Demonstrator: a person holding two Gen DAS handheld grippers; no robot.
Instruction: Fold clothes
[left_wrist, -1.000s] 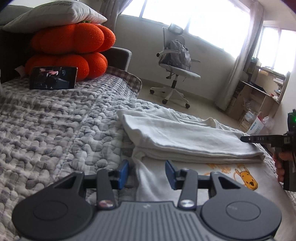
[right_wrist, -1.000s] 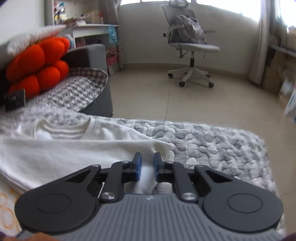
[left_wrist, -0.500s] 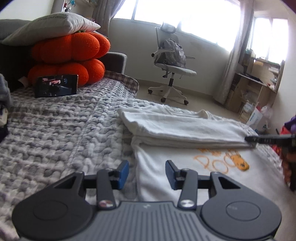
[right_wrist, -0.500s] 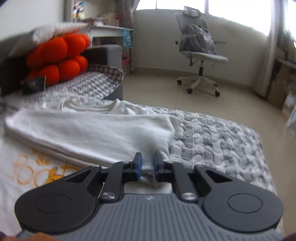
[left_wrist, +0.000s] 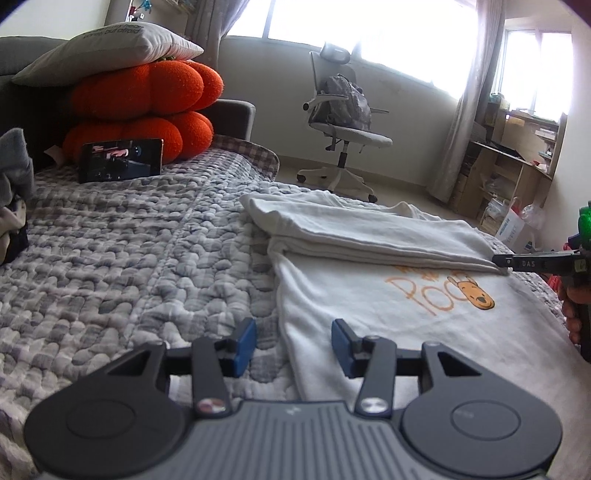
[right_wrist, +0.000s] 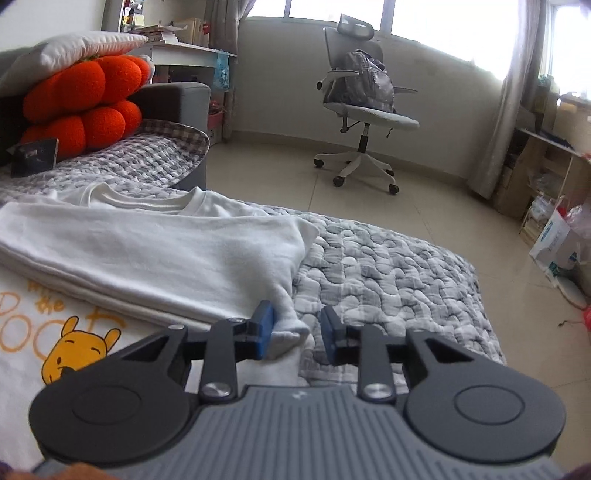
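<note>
A white T-shirt (left_wrist: 388, 306) with an orange bear print lies flat on the grey quilt (left_wrist: 129, 258). Its far part is folded over into a thick band (left_wrist: 369, 236) across the shirt. My left gripper (left_wrist: 293, 347) hovers open over the shirt's left edge, gripping nothing. In the right wrist view the band (right_wrist: 166, 254) ends in a corner (right_wrist: 286, 328) that lies loose between the fingers of my right gripper (right_wrist: 297, 330). Its jaws are opening, and the right pad stands clear of the cloth. The right gripper (left_wrist: 502, 262) also shows at the band's right end in the left wrist view.
Orange pumpkin cushions (left_wrist: 147, 110) under a pillow (left_wrist: 107, 48) and a propped phone (left_wrist: 120, 160) stand at the quilt's far end. A heap of grey clothes (left_wrist: 14, 184) sits at the left. Beyond the bed are an office chair (right_wrist: 364, 107) with a backpack, shelves and bags (right_wrist: 557, 240).
The right jaws, shut on the folded corner before, have parted and the cloth lies loose. Both grippers have drawn back, so more of the bear print shows.
</note>
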